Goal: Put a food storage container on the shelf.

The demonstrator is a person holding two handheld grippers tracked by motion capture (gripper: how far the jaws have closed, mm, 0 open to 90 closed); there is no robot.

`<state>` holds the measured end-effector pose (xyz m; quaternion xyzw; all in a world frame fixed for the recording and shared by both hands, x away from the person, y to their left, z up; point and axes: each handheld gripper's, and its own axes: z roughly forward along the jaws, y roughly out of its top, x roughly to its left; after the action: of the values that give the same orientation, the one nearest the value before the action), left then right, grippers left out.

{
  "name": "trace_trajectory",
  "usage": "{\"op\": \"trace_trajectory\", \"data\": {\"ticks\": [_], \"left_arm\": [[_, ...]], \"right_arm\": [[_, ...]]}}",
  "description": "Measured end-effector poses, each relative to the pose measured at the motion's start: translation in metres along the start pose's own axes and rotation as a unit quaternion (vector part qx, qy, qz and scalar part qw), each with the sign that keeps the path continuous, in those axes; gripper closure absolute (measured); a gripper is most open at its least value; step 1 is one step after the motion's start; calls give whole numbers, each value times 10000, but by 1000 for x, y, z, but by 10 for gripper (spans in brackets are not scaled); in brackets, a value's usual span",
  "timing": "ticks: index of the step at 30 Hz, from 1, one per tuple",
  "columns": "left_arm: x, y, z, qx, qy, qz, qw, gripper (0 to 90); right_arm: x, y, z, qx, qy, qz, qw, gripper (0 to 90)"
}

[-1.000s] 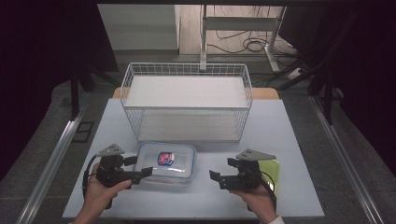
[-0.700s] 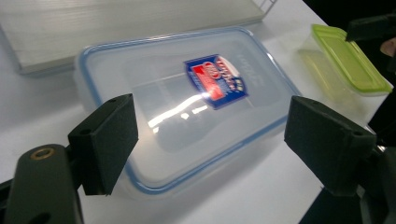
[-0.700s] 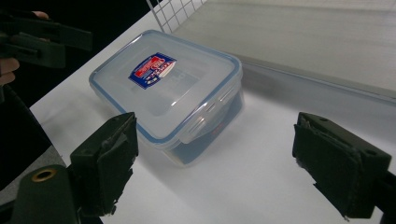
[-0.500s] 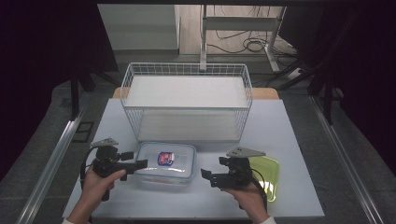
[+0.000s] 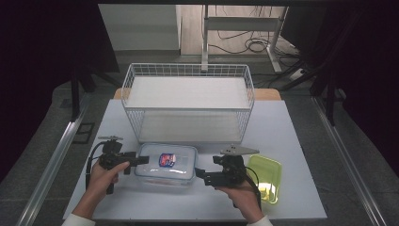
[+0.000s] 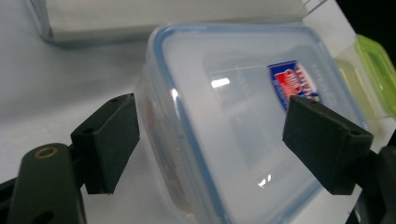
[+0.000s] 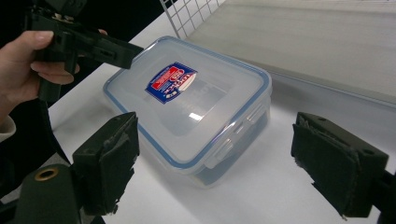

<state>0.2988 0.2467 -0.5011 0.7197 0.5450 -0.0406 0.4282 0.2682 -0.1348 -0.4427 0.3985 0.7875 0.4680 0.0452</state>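
Observation:
A clear plastic box point(image 5: 165, 164) with a blue-rimmed lid and a red and blue label lies on the white table in front of the wire basket. My left gripper point(image 5: 136, 161) is open at the box's left end. In the left gripper view its jaws point(image 6: 215, 135) straddle that end of the box point(image 6: 233, 93), one pad beside the wall and one above the lid. My right gripper point(image 5: 201, 174) is open just off the box's right front corner. In the right gripper view its jaws point(image 7: 224, 158) stand wide, with the box point(image 7: 187, 98) just beyond them.
A white wire basket point(image 5: 188, 101) with a flat shelf stands behind the box. A yellow-green lid point(image 5: 265, 176) lies to the right of my right hand, near the table's front edge. Dark floor and metal rails flank the table.
My left gripper has moved right until its jaws reach over the box's left end. My right gripper has shifted left toward the box's right side.

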Motion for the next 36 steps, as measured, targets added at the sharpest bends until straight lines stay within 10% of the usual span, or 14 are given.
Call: {"op": "trace_trajectory", "data": {"ticks": [16, 36], "left_arm": [[11, -5, 12, 300, -646, -379, 9967, 197], [11, -9, 10, 114, -630, -372, 9973, 239]], "right_arm": [[-7, 3, 23, 218, 135, 170, 9995, 153], [-18, 1, 73, 759, 191, 984, 9921, 154]]}}
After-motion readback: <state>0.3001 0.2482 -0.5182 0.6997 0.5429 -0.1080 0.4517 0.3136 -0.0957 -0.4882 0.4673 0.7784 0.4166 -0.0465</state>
